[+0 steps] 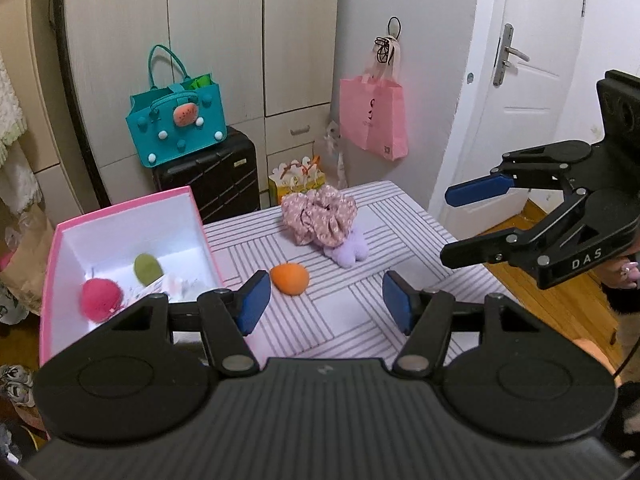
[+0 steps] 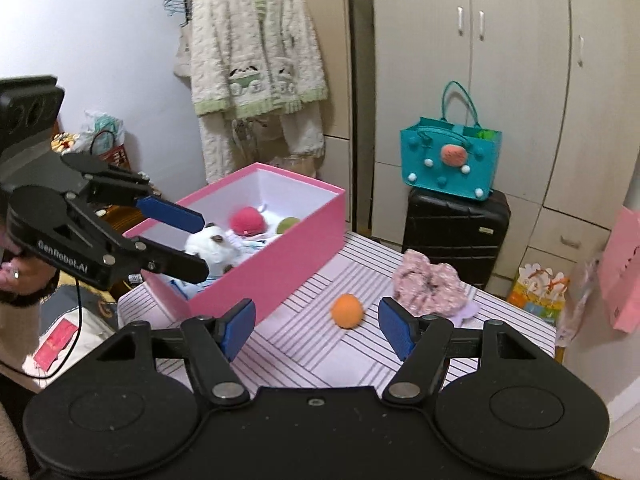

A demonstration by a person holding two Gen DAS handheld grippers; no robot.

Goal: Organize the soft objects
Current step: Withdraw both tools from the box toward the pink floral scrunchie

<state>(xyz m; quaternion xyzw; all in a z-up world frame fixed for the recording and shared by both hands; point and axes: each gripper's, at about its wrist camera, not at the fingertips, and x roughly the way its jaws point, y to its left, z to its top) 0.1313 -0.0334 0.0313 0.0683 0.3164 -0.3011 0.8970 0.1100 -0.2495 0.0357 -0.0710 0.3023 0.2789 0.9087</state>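
On the striped table lie an orange soft ball, a pink floral scrunchie and a small purple plush tucked against it. The pink box at the table's left holds a red ball, a green ball and a white plush toy. My left gripper hovers open by the box's near end, holding nothing. My right gripper is open and empty, above the table's right side.
A teal bag sits on a black suitcase behind the table. A pink tote hangs on the wall, a yellow gift bag stands below. A cardigan hangs behind the box. A hand holds the right gripper.
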